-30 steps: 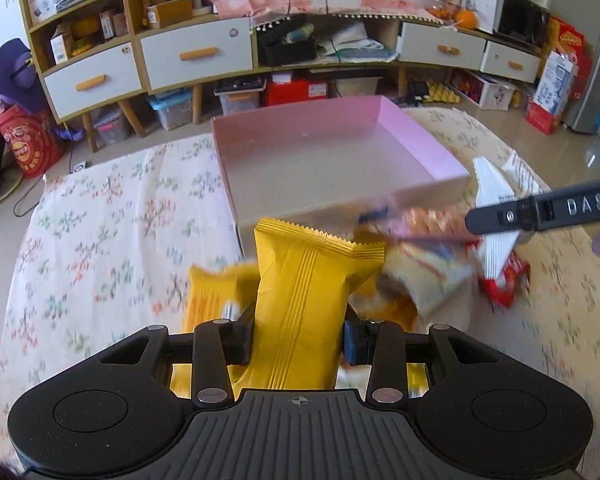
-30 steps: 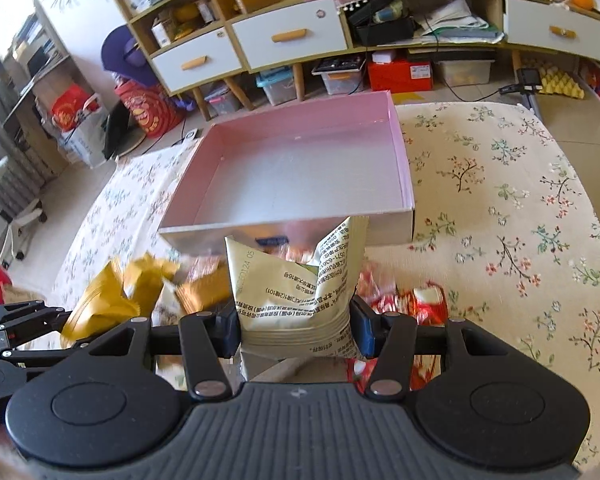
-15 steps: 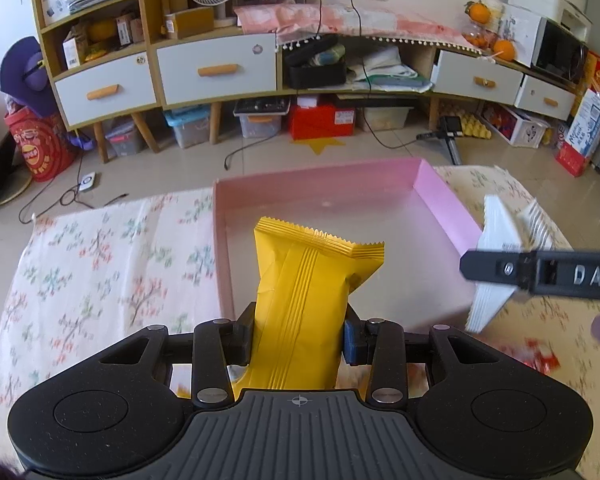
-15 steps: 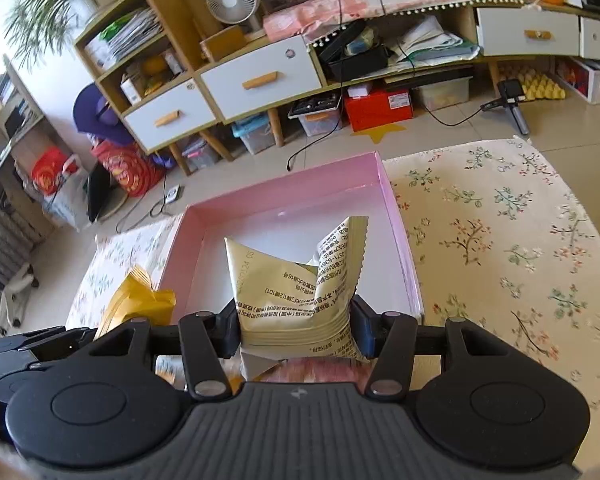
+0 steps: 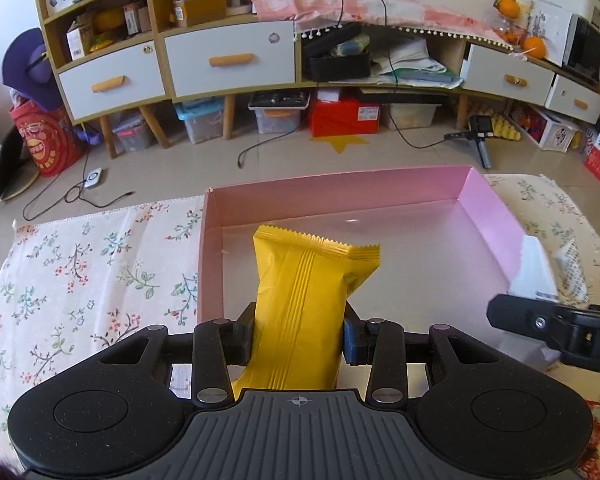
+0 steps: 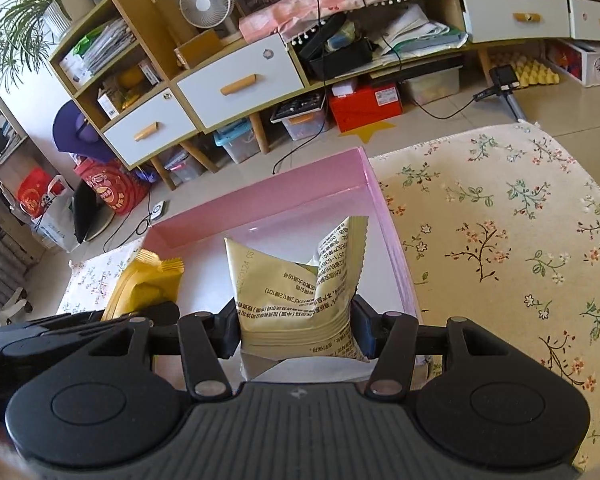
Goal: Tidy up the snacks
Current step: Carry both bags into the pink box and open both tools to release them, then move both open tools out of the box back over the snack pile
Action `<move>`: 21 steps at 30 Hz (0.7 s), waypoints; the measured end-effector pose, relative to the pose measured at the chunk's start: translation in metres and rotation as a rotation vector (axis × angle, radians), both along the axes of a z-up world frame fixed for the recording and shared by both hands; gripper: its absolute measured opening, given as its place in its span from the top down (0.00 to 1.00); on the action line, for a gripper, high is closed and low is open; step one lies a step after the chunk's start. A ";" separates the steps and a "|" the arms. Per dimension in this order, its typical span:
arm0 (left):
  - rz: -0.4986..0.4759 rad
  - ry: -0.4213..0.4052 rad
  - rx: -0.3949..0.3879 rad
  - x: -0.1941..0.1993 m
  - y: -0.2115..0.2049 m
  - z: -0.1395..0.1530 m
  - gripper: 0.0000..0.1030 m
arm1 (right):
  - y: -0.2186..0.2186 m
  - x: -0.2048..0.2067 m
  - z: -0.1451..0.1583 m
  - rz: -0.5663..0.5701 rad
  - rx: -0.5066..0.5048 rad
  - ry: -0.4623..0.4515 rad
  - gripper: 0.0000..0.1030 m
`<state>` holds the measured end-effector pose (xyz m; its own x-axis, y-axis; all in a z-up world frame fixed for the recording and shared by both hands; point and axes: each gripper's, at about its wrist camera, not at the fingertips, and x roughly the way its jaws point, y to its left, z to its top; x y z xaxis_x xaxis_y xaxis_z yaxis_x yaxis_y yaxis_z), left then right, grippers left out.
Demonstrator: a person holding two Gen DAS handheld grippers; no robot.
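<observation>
**Two snacks poised over an empty box**

The left tool (image 5: 299, 338) was clamped on a yellow packet (image 5: 304, 300), the right tool (image 6: 296, 332) on a pale green packet (image 6: 300, 288), both held above the pink box (image 5: 488, 208), whose visible floor lay bare. Sorting had barely begun. A floral cloth (image 6: 500, 240) covered the surface; cluttered shelves and drawers (image 5: 228, 60) stood behind.

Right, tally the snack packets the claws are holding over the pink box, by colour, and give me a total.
Yellow packet, in the left claw: 1
Pale cream packet with printed text, in the right claw: 1
Total held over the pink box: 2
</observation>
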<state>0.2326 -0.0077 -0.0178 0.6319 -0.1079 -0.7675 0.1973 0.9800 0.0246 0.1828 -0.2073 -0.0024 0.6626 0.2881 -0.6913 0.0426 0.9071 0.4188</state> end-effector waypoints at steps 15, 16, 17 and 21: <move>-0.012 -0.052 0.035 -0.008 -0.002 0.005 0.22 | -0.017 -0.006 0.005 -0.069 0.082 -0.001 0.23; -0.016 -0.054 0.037 -0.010 -0.002 0.006 0.21 | -0.017 -0.006 0.006 -0.065 0.072 -0.001 0.22; -0.018 -0.053 0.040 -0.013 -0.002 0.007 0.21 | -0.016 -0.007 0.008 -0.060 0.063 -0.003 0.20; -0.025 -0.048 0.052 -0.025 -0.001 0.011 0.18 | -0.015 -0.013 0.015 -0.041 0.024 -0.019 0.16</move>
<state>0.2077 -0.0086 -0.0064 0.6656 -0.0848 -0.7414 0.2190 0.9720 0.0855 0.1701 -0.2222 0.0129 0.6873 0.2772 -0.6714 0.0708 0.8944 0.4417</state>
